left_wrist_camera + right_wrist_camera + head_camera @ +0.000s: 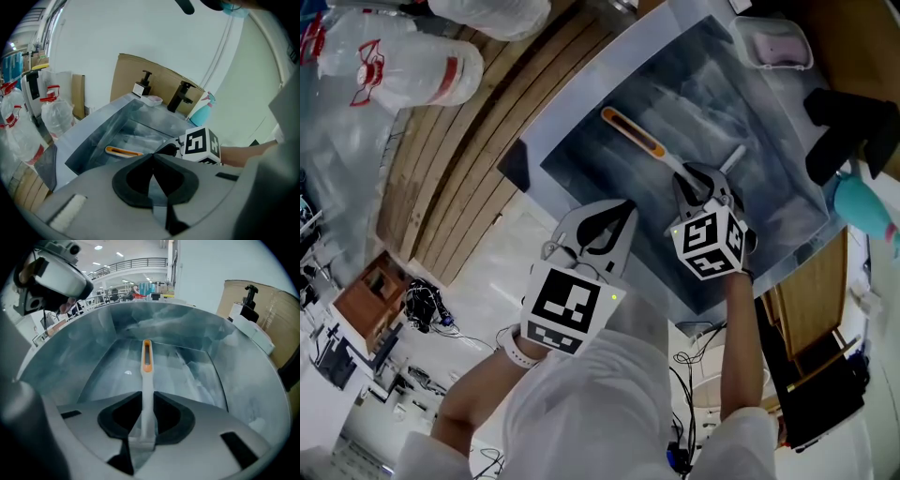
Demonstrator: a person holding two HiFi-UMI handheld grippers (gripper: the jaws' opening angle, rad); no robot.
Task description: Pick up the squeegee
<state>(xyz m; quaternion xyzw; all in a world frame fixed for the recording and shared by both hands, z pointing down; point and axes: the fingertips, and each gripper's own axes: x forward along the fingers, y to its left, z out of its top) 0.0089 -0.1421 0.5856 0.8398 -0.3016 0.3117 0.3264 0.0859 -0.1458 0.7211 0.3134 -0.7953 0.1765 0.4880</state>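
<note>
A squeegee (642,141) with a white handle and an orange end lies slantwise in the steel sink (581,141). My right gripper (698,183) reaches down into the basin, its jaws closed on the white handle near the blade end. In the right gripper view the squeegee (146,366) runs straight out between the right gripper (147,397) jaws, which touch both its sides. My left gripper (623,208) hangs over the sink's near edge, shut and empty. The left gripper view has the left gripper (153,155) tips meeting, with the squeegee (123,151) beyond them.
A black faucet (848,122) and a teal spray bottle (867,206) stand at the sink's right side. A soap dish (773,44) sits on the far corner. Clear plastic bags (403,66) lie on wooden slats (469,159) to the left.
</note>
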